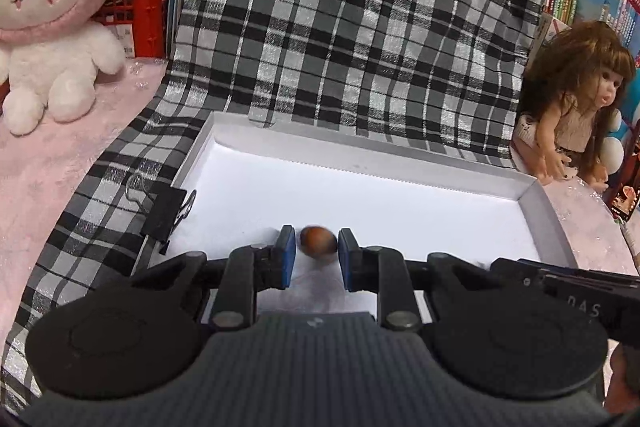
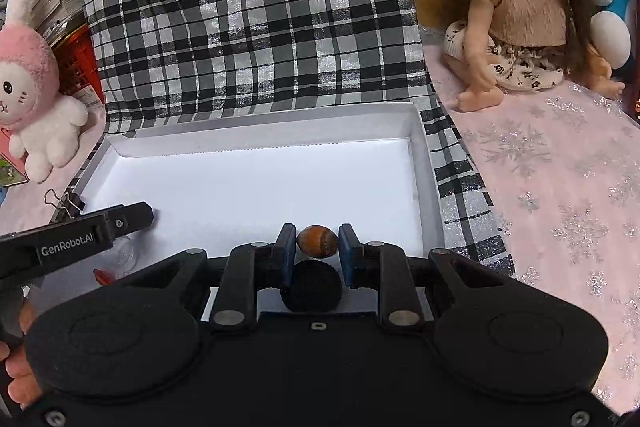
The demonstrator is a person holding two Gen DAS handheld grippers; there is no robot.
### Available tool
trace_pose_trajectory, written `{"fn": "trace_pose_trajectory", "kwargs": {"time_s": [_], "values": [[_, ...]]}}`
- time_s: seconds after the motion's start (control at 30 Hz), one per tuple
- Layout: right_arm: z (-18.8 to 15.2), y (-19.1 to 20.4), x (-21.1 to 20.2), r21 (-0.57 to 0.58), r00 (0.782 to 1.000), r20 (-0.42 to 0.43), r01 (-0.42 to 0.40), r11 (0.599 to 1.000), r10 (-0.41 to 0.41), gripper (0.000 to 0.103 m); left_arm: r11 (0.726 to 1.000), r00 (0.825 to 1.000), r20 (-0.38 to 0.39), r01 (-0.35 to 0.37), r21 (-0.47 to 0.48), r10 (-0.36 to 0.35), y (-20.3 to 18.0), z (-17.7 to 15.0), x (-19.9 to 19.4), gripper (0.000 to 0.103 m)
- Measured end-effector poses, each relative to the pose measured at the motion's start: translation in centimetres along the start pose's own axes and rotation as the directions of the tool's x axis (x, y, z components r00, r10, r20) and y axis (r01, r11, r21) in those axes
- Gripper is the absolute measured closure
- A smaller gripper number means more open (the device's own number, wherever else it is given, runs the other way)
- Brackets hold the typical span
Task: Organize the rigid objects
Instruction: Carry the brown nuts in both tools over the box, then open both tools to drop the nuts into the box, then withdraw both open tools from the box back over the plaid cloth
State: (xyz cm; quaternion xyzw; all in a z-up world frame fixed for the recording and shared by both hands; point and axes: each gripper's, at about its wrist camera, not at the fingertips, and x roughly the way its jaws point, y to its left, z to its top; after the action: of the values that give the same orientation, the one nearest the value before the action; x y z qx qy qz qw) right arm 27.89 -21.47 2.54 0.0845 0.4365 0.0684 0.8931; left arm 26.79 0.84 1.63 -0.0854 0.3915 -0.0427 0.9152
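A shallow white box (image 1: 360,147) lies on a black-and-white plaid cloth (image 1: 340,27). My left gripper (image 1: 318,247) hovers over the near part of the box, shut on a small brown nut (image 1: 319,241) that looks blurred between the blue pads. My right gripper (image 2: 318,247) is beside it over the same box (image 2: 260,137), shut on a brown hazelnut (image 2: 317,241). Below that nut, a black round thing (image 2: 314,285) shows between the fingers; whether it rests on the box floor is unclear. Each gripper shows at the edge of the other's view: the right gripper (image 1: 560,283) and the left gripper (image 2: 140,217).
A black binder clip (image 1: 164,215) grips the box's left rim. A clear round piece (image 2: 124,251) and a small red item (image 2: 105,275) lie by the near left corner. A pink rabbit plush (image 1: 52,27) sits left, a long-haired doll (image 2: 532,7) right, on pink glitter cloth.
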Motion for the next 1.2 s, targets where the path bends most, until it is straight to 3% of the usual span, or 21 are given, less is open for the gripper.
{"fn": "trace_pose_trajectory", "kwargs": {"time_s": [0.13, 0.27, 0.43, 0.57, 0.73, 0.87, 1.2], "values": [[0.0, 0.0, 0.0, 0.004, 1.0, 0.003, -0.003, 1.0, 0.003, 0.08, 1.0, 1.0, 0.005, -0.003, 0.009, 0.002, 0.0, -0.2, 0.0, 0.071], [0.0, -0.1, -0.1, 0.014, 1.0, 0.011, -0.021, 1.0, 0.021, 0.08, 1.0, 1.0, 0.008, 0.004, 0.004, -0.004, -0.1, -0.2, -0.2, 0.057], [-0.2, -0.2, -0.6, 0.012, 0.999, 0.014, -0.037, 0.999, 0.037, 0.077, 1.0, 1.0, 0.022, 0.009, 0.023, -0.009, -0.2, -0.2, -1.1, 0.054], [-0.5, 0.0, -1.8, -0.021, 0.998, 0.046, -0.047, 0.999, 0.048, 0.076, 0.999, 0.999, 0.043, 0.009, 0.044, -0.011, -0.2, -0.2, -2.2, 0.04], [-1.1, 0.3, -3.6, -0.047, 0.994, 0.084, -0.062, 0.997, 0.066, 0.067, 0.996, 0.997, 0.066, 0.023, 0.085, -0.029, -0.2, -0.7, -4.1, 0.029], [-1.8, 0.8, -5.1, -0.087, 0.991, 0.109, -0.067, 0.994, 0.076, 0.065, 0.992, 0.995, 0.088, 0.026, 0.125, -0.037, -0.4, -1.5, -5.6, 0.023], [-5.2, 1.3, -8.8, -0.162, 0.981, 0.158, -0.084, 0.983, 0.11, 0.051, 0.985, 0.988, 0.134, 0.05, 0.164, -0.073, 0.0, -3.7, -9.8, 0.014]]}}
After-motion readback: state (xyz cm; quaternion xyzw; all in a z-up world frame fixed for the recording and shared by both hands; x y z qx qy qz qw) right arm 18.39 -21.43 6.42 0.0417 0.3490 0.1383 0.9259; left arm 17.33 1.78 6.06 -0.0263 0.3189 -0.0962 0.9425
